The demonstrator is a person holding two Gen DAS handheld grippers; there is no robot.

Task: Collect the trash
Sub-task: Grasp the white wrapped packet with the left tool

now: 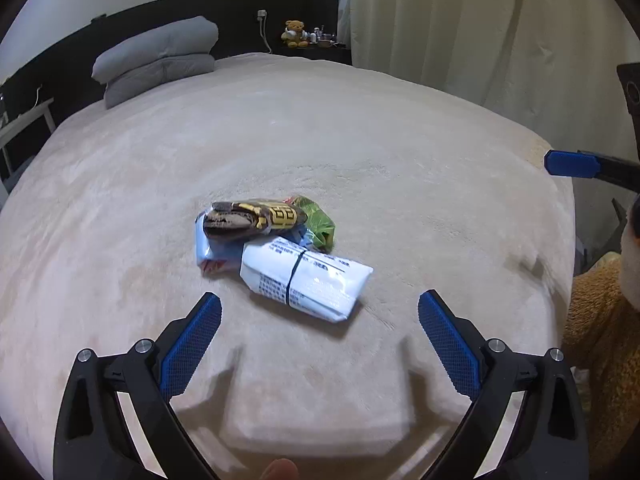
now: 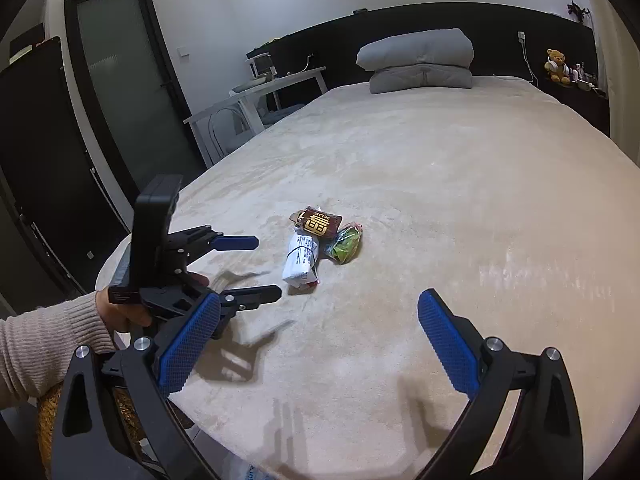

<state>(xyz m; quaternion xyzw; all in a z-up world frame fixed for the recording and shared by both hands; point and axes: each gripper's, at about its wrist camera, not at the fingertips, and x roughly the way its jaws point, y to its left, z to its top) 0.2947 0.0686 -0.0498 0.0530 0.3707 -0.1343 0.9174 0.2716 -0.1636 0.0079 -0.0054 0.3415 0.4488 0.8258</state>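
Observation:
A small pile of trash lies on the beige bed [image 1: 360, 140]. It is a white packet [image 1: 308, 280] with a black band, a brown-and-gold wrapper [image 1: 252, 220], a green wrapper [image 1: 320, 224] and a blue-white wrapper [image 1: 206, 252] underneath. My left gripper [image 1: 320, 298] hovers open just short of the white packet, holding nothing. In the right wrist view the white packet [image 2: 300, 264], brown wrapper [image 2: 318, 224] and green wrapper [image 2: 346, 244] lie ahead. My right gripper [image 2: 320, 298] is open and empty, well back from them. The left gripper [image 2: 260, 268], held by a hand [image 2: 120, 308], sits left of the pile.
Folded grey bedding [image 1: 156, 56] rests at the dark headboard [image 2: 400, 24]. A teddy bear [image 1: 295, 33] sits on a shelf by the curtain [image 1: 460, 32]. A white desk [image 2: 256, 96] and a dark door [image 2: 120, 80] stand left of the bed. The bed's near edge runs below both grippers.

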